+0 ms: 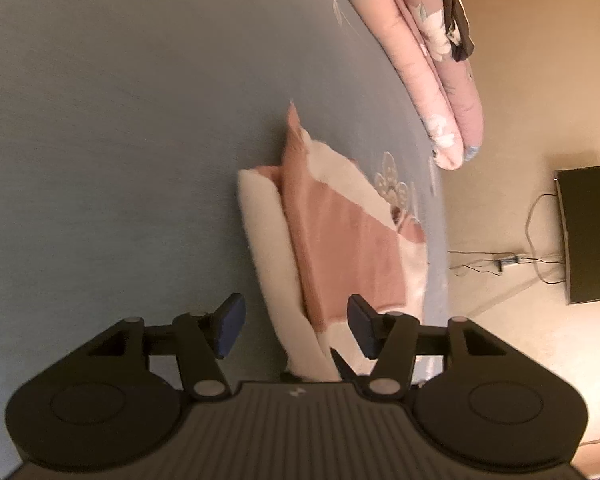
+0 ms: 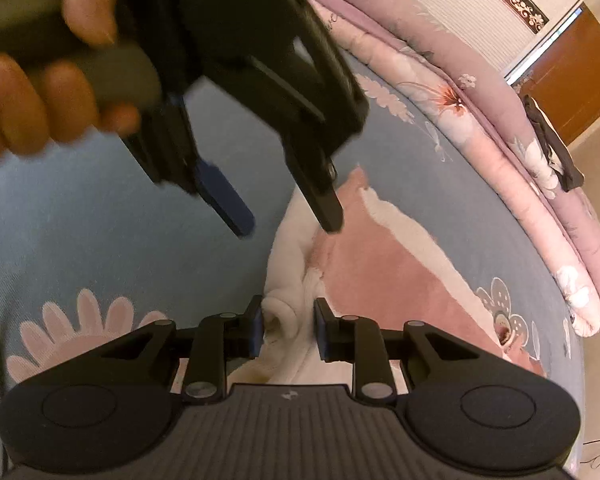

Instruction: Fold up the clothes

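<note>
right tool [image 2: 286, 330] gripping one garment [image 2: 380, 272] | left tool [image 1: 296, 330] wide, empty | two tools

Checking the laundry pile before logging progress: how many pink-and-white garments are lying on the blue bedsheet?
1. The pink-and-white garment lies partly folded on the blue bedsheet, near the rolled floral quilt. A dark item rests on that quilt, and more clothes may be out of view.

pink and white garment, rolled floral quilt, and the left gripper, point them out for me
pink and white garment [image 1: 340, 240]: left wrist view, on its pink middle panel.
rolled floral quilt [image 1: 416, 80]: left wrist view, on a pink roll.
left gripper [image 2: 288, 216]: right wrist view, between its fingertips.
</note>
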`<state>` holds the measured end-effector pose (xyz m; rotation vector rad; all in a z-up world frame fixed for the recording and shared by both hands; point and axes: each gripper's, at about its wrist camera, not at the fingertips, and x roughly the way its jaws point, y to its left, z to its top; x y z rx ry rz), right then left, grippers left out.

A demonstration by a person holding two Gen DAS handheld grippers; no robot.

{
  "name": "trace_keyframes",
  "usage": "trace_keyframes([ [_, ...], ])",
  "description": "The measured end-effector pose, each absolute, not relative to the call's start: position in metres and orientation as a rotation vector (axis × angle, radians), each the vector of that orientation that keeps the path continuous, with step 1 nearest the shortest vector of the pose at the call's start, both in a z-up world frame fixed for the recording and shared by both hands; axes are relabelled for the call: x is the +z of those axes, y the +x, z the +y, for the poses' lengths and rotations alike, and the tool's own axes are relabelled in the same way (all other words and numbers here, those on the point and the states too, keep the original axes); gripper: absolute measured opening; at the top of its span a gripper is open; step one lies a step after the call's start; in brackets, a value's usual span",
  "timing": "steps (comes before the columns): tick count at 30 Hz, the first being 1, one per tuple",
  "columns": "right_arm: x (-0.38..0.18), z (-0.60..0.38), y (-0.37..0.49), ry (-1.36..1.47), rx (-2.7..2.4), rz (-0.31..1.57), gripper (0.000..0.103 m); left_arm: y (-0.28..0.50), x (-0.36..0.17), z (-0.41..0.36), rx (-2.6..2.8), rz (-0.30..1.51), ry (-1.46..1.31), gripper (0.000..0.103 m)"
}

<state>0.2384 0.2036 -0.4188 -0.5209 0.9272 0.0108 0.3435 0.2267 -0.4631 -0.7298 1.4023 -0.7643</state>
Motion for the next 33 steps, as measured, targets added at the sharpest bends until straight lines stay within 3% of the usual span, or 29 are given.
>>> trace_keyframes([
  [6,-0.411,0.196,0.243,-0.492,0.010,0.922,0.029,0.353,-0.490,0.195,-0.824,1.485,-0.842,0.056],
  [10,-0.412,0.193,0.244,-0.484,0.013,0.923,0.029,0.351,-0.496,0.170,-0.836,1.520,-0.774,0.054],
  [11,-0.412,0.193,0.245,-0.482,0.014,0.923,0.029,0.350,-0.498,0.165,-0.833,1.527,-0.748,0.047],
  [12,-0.413,0.193,0.244,-0.478,0.015,0.922,0.029,0.350,-0.499,0.161,-0.825,1.534,-0.725,0.033],
  [14,-0.413,0.192,0.245,-0.475,0.017,0.922,0.029,0.348,-0.500,0.156,-0.808,1.537,-0.680,0.025],
  [17,-0.415,0.192,0.243,-0.471,0.020,0.924,0.030,0.346,-0.502,0.157,-0.799,1.531,-0.676,0.021],
  [26,-0.407,0.181,0.226,-0.412,0.068,0.935,0.040,0.347,-0.500,0.150,-0.772,1.530,-0.608,0.021],
  [33,-0.379,0.098,0.178,-0.236,0.060,0.917,0.047,0.344,-0.485,0.136,-0.750,1.509,-0.452,0.022],
])
